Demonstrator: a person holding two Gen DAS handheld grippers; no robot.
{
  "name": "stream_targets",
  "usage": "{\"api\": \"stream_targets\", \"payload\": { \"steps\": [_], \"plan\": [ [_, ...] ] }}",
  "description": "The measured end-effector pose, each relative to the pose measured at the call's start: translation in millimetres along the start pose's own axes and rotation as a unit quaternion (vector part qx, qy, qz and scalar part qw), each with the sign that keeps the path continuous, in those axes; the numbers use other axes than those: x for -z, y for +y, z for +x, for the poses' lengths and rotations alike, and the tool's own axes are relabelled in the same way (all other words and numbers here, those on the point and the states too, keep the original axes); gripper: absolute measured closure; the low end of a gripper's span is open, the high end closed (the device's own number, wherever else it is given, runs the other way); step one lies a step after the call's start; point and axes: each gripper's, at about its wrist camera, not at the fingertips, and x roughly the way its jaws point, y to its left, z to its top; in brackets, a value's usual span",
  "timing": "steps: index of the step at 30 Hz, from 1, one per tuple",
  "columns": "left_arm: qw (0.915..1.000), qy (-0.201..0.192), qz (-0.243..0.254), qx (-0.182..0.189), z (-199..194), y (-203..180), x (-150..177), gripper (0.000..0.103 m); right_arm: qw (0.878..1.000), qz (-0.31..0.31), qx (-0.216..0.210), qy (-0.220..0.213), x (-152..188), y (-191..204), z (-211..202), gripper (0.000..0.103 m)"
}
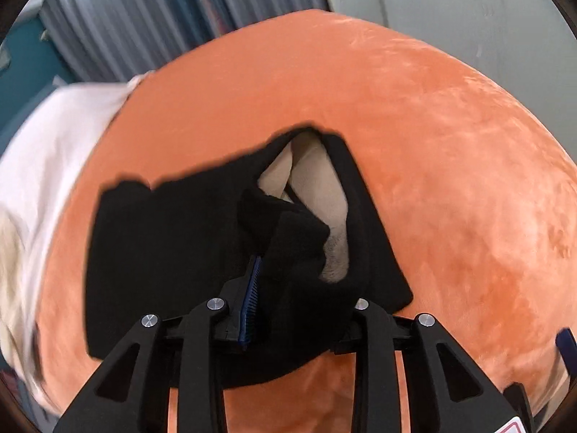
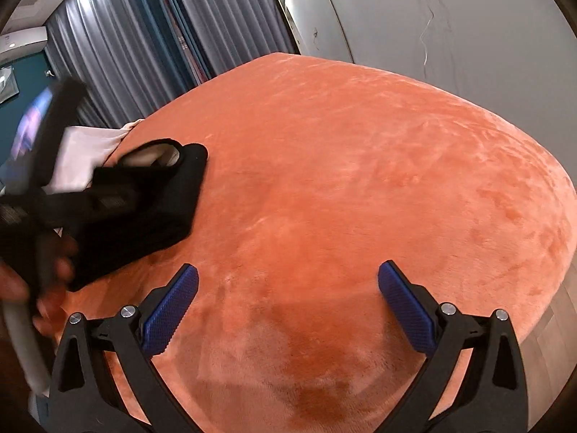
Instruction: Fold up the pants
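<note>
Left gripper: black cloth of the pants lies between and over the fingers; one blue pad shows edge-on at the left, the other is buried under fabric. Jaws stand a little apart, but cannot tell whether the pads press on the cloth. Pants are black with a pale lining exposed at an open end, bunched in a rough folded heap on the orange blanket. A white cloth lies at the blanket's left edge, just beyond the pants. Right gripper: jaws wide apart, nothing between them, both blue pads clear, hovering over bare blanket well to the right of the pants. Right view also shows the left tool over the pants, blurred, with a hand on its handle at the left edge. Grey curtains and a pale wall behind.
</note>
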Motion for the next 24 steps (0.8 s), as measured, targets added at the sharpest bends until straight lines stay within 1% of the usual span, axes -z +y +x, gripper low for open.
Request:
{"api": "stream_targets", "payload": {
  "steps": [1,2,5,6,7,8,9,10,11,12,13,14,15,16,17,18,19,20,21,22,24],
  "plan": [
    [0.9999,-0.007,-0.004,-0.010,-1,-1,3,0.076,1.000,0.000,0.001,-0.002,-2,-1,-1,0.005],
    [0.9996,-0.012,0.001,-0.027,0,-6,6,0.076,1.000,-0.002,0.004,-0.004,-2,-2,-2,0.005],
    [0.9973,-0.008,0.037,-0.063,4,-22,8,0.076,1.000,0.000,0.013,0.003,0,-11,-3,0.005],
    [0.9971,-0.012,0.035,-0.067,-4,-20,7,0.076,1.000,0.004,0.014,0.004,-1,-14,-2,0.005],
    [0.9975,-0.037,0.018,-0.057,-25,-12,6,0.076,1.000,0.008,0.015,0.001,-3,-14,-3,0.005],
    [0.9974,-0.056,0.003,-0.046,-39,-7,6,0.074,1.000,0.014,0.013,-0.004,-5,-18,-5,0.005],
    [0.9963,-0.078,-0.015,-0.031,-52,-2,5,0.066,1.000,0.017,0.014,-0.008,-5,-20,-6,0.005],
    [0.9958,-0.087,-0.020,-0.024,-55,-2,3,0.062,1.000,0.019,0.016,-0.009,-3,-22,-8,0.005],
    [0.9963,-0.083,-0.006,-0.024,-49,-8,0,0.060,1.000,0.020,0.019,-0.007,-2,-25,-10,0.005],
    [0.9973,-0.067,0.013,-0.027,-43,-14,-2,0.060,1.000,0.021,0.019,-0.004,-3,-26,-8,0.005],
    [0.9980,-0.053,0.020,-0.027,-37,-18,-4,0.060,1.000,0.021,0.019,-0.001,-4,-27,-7,0.005],
    [0.9989,-0.041,0.013,-0.017,-30,-19,-3,0.059,1.000,0.022,0.018,-0.001,-5,-27,-8,0.005],
    [0.9995,-0.030,0.008,-0.010,-23,-20,-2,0.055,1.000,0.023,0.016,-0.002,-6,-27,-9,0.005],
    [0.9998,-0.013,0.010,-0.007,-12,-23,0,0.047,1.000,0.024,0.014,-0.003,-5,-29,-14,0.005],
    [0.9996,0.009,0.017,0.021,-1,-26,5,0.017,1.000,0.024,0.010,-0.004,-6,-30,-17,0.005],
    [0.9986,0.017,0.014,0.047,1,-26,9,0.011,1.000,0.023,0.005,-0.001,-7,-31,-19,0.005],
    [0.9982,0.008,0.010,0.058,-2,-25,15,0.011,1.000,0.021,-0.001,0.001,-9,-32,-20,0.005],
    [0.9983,-0.019,0.015,0.053,-10,-24,24,0.010,1.000,0.017,-0.008,0.003,-12,-33,-21,0.005],
    [0.9977,-0.034,0.023,0.055,-16,-25,30,0.009,1.000,0.014,-0.011,0.004,-16,-33,-22,0.005],
    [0.9954,-0.056,0.028,0.072,-25,-22,40,0.009,1.000,0.010,-0.013,0.005,-21,-32,-21,0.005],
    [0.9919,-0.085,0.030,0.090,-41,-17,59,0.009,0.999,0.005,-0.034,0.008,-36,-28,-19,0.005]
  ]
}}
